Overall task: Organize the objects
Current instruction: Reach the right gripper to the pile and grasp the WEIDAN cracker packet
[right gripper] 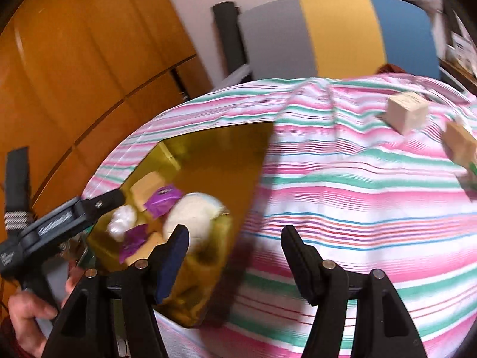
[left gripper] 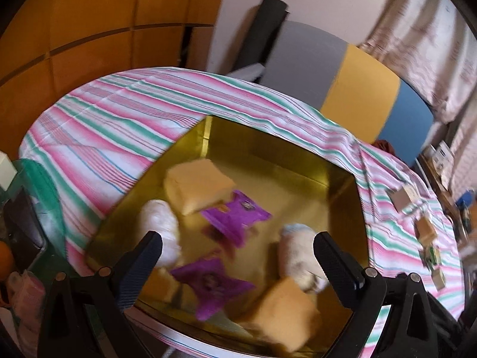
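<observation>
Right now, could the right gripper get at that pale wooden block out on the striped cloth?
Probably yes. The right gripper is open and empty, and only bare striped cloth lies between it and the block. It would have to travel forward and right first.

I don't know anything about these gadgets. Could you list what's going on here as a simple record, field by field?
Surface: striped cloth over a table
Container: gold box, open, on the cloth
In the box: tan blocks, purple packets, white rolls
Outside the box: small cubes on the cloth, to the right
Left gripper: open, empty, above the box
Right gripper: open, empty, above the box's right edge
Image: blurred, so labels are unreadable
</observation>
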`<state>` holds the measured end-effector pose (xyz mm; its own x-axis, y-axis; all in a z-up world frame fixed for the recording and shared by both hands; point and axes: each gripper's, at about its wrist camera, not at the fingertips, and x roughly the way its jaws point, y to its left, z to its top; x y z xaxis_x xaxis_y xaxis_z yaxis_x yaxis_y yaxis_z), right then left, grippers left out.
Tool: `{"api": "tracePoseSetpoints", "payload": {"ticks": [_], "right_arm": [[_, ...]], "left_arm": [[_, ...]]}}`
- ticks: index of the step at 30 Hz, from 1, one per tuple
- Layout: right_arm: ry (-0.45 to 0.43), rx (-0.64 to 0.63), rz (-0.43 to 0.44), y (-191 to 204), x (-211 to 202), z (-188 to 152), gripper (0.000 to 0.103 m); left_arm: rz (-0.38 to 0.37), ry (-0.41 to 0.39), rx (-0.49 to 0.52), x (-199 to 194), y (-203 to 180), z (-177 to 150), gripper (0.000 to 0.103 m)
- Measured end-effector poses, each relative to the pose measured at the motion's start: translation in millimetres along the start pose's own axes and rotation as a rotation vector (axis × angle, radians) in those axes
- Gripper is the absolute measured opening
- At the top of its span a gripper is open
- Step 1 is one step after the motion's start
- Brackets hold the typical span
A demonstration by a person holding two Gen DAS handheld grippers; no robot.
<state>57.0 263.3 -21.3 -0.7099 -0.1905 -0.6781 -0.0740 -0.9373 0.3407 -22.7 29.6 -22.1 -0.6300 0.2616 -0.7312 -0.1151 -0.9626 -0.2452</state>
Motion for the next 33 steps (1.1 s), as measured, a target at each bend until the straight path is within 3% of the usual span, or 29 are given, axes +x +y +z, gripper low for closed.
{"api": "tracePoseSetpoints", "payload": {"ticks": [18,26,29,33], "right_arm": [[-0.030,0.267,-0.247,-137,-35,-25,0.065],[-0.188,0.420,-0.437,-234,-81,14,0.065],[-0.208,0.495,-0.508,-281,-90,36,0.065],[-0.206,0.566,-0.541,-328,-91,60,0.065]], "left_arm": [[-0.208,0.082,0.301,-8,-116,-44,0.103],[-0.260,0.100,0.360,-16,-142,-59,0.103],[-0.258,0.131,0.364,-13,-145,-65,0.103],[-0.256,0.150,0.384,-14,-147,-72,0.103]]}}
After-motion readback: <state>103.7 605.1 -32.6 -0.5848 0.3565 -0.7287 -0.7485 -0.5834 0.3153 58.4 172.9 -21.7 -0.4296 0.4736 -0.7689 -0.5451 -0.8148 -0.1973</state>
